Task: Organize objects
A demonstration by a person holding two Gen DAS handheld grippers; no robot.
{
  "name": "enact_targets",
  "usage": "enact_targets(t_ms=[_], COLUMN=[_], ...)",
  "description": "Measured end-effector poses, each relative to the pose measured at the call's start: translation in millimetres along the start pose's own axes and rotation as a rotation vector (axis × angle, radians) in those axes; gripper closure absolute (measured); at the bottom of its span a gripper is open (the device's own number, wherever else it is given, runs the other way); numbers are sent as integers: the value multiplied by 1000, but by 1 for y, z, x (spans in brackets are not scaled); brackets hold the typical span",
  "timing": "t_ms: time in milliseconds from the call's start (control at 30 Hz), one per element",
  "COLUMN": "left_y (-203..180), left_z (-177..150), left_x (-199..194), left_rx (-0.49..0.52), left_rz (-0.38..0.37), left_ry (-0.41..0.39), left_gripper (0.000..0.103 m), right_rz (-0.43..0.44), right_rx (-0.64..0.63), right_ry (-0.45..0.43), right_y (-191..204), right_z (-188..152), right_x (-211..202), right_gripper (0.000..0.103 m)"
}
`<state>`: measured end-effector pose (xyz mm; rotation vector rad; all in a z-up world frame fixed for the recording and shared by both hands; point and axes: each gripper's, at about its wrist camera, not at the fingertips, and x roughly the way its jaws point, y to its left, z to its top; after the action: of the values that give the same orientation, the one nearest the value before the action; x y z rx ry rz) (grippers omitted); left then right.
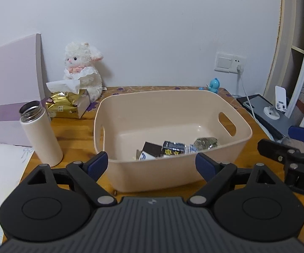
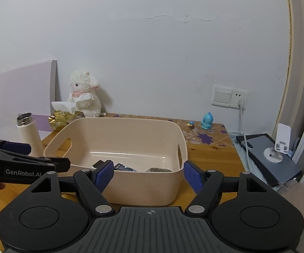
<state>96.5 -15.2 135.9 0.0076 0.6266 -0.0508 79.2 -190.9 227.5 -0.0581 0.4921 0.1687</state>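
Left wrist view showed the left gripper (image 1: pixel 151 164) spread wide and empty before the beige plastic bin (image 1: pixel 114 109), where small snack packets (image 1: pixel 174 148) already lay. The right gripper (image 2: pixel 147 174) was likewise spread, holding nothing. Judging by that, the next pick should approach the white lidless metal-rimmed bottle (image 1: pixel 40 135) squarely. Packet labels were unreadable; the near bin wall hid some.

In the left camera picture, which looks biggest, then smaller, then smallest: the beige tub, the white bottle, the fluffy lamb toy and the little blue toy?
1. Beige tub, biggest by far.
2. White bottle and fluffy lamb toy: they look about alike, and the bottle stands nearer the camera, so I won't rank them.
3. Little blue toy, smallest.
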Motion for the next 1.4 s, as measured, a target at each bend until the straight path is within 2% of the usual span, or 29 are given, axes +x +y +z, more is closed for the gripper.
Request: enact_targets(t_ms=[333, 500, 567, 1000, 1167, 1400], left_y=[-11, -11, -12, -3, 4, 15], left_z=[-35, -51, -57, -86, -94, -103], left_x=[-54, -74, -81, -112, -123, -134], left_rx=[37, 23, 27, -32, -39, -67], left_rz=[18, 20, 32, -3, 29, 34], left_ry=[-40, -45, -51, -14, -18, -21], left_gripper=[12, 12, 12, 12, 12, 12], right_rz=[6, 16, 25, 45, 50, 47], right_rx=[-4, -2, 0, 17, 30, 13], right_ry=[0, 13, 8, 19, 29, 44], right_y=[1, 7, 10, 20, 20, 24], right_z=[-19, -34, -39, -63, -72, -80], right_x=[-49, -68, -75, -109, -116, -122], right_gripper=[24, 23, 19, 14, 12, 12])
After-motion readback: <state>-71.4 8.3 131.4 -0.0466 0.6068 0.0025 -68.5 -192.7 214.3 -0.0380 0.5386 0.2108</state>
